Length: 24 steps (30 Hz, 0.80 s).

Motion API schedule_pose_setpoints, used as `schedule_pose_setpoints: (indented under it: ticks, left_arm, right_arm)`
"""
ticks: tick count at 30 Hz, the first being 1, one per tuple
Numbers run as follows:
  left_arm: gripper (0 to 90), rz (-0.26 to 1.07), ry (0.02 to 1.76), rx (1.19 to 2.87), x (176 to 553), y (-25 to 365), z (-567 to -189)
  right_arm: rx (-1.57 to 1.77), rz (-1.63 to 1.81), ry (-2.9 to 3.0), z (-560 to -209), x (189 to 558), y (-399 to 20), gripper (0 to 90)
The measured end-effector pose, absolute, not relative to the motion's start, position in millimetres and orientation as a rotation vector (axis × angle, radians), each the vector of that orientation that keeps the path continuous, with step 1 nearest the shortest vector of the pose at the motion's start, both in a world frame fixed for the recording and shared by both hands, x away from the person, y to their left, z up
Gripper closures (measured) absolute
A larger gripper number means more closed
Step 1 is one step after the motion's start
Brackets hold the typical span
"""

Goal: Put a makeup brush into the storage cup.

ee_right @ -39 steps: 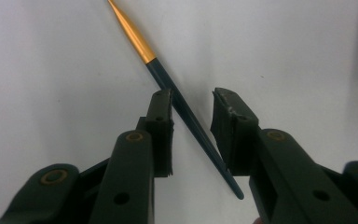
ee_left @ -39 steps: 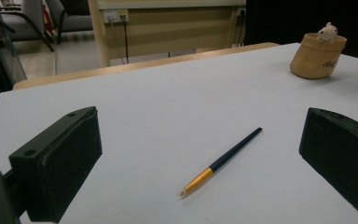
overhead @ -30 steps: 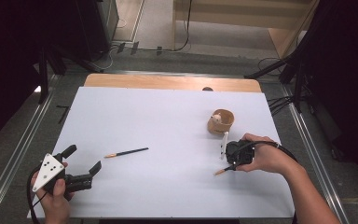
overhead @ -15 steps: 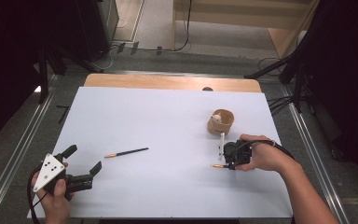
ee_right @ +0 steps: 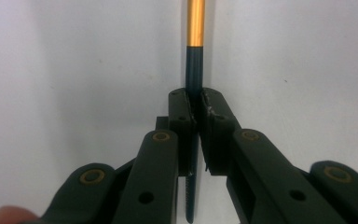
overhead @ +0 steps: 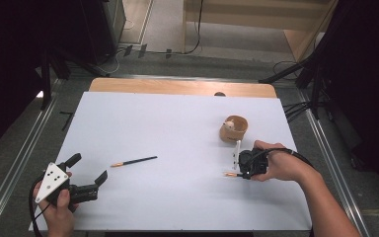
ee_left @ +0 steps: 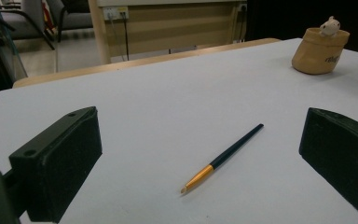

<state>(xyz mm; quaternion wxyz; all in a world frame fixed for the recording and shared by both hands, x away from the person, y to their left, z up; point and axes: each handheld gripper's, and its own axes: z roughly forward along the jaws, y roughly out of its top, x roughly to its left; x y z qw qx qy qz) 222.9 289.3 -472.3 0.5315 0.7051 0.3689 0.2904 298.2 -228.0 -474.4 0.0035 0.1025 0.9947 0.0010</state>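
In the high view, a white sheet [overhead: 177, 148] is being shown laid over a wooden table [overhead: 177, 87], and 2 brushes are being seen on it. The right gripper [overhead: 243, 167] is being held in the person's right hand [overhead: 276, 165] near the sheet's right edge, and its jaws, having just been closing, are being kept clamped on a dark-handled paintbrush [overhead: 232, 174], whose gold end is sticking out to the left just above the sheet. A tan holder [overhead: 233, 129] with a small white figure in it is being seen just beyond that gripper. The left gripper [overhead: 86, 170] is being held at the sheet's near left corner with its jaws standing apart around nothing, and a second paintbrush [overhead: 134, 161] is lying flat ahead of it, well apart. In the left gripper view, that second paintbrush [ee_left: 223, 157] is being seen between the 2 spread jaws but beyond them, untouched, with the holder [ee_left: 319, 51] far off. In the right gripper view, the clamped paintbrush [ee_right: 195, 60] is being pinched at its dark handle, gold ferrule pointing away.
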Motion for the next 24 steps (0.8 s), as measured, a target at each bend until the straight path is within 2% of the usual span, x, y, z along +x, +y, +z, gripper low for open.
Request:
schedule_pose_setpoints:
  ticks: [24]
  left_arm:
    - [0.0,0.689,0.874,1.683,222.5,287.1,-471.8]
  right_arm:
    - [0.546,0.733,2.770,-432.4,299.1,-246.8,84.9]
